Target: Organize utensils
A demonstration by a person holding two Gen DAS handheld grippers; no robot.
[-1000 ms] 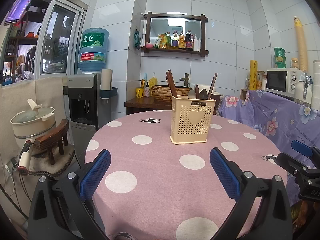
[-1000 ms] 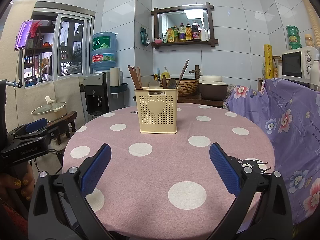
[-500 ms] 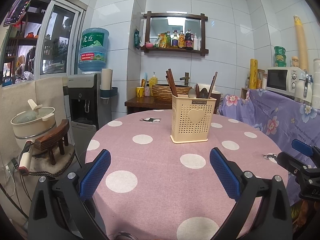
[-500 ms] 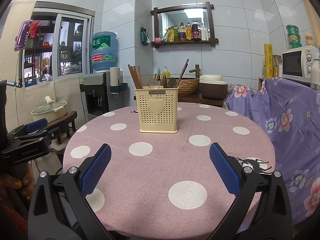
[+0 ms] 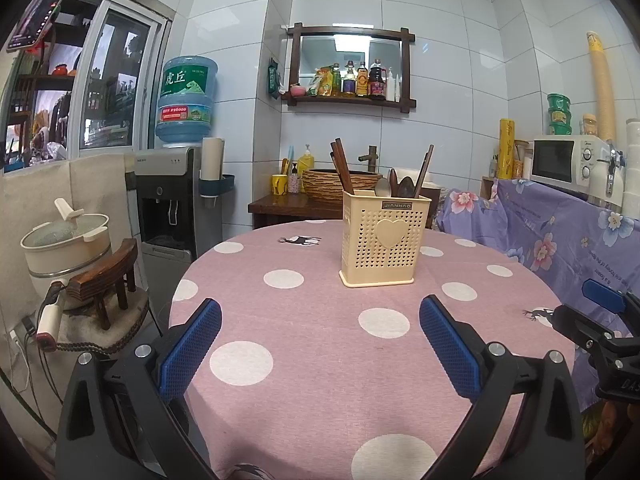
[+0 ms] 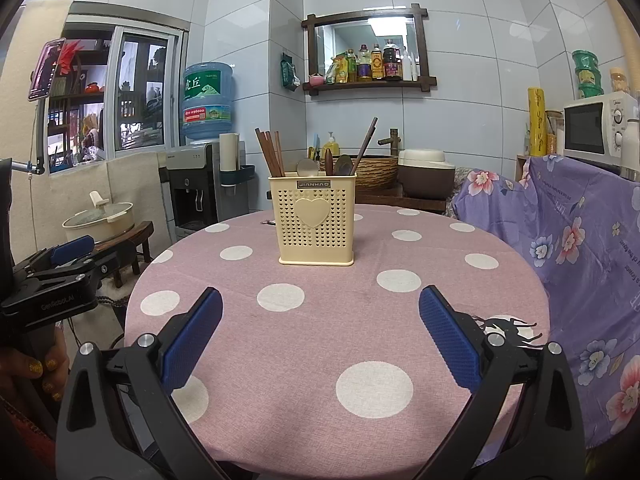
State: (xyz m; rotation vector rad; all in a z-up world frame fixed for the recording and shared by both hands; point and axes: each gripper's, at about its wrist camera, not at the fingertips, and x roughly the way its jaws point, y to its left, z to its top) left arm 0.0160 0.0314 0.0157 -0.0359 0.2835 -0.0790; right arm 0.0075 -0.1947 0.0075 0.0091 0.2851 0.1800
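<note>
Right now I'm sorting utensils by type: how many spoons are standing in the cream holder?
3 visible, bunched in the middle of the utensil holder: a metal spoon on the left, a slim dark wooden spoon, then a broader dark spoon. Shorter ones may be hidden inside.

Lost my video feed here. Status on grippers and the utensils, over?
Left gripper open, empty. Right gripper open, empty. Utensil holder upright mid-table, chopsticks and spoons inside. Nothing between fingers and holder.
</note>
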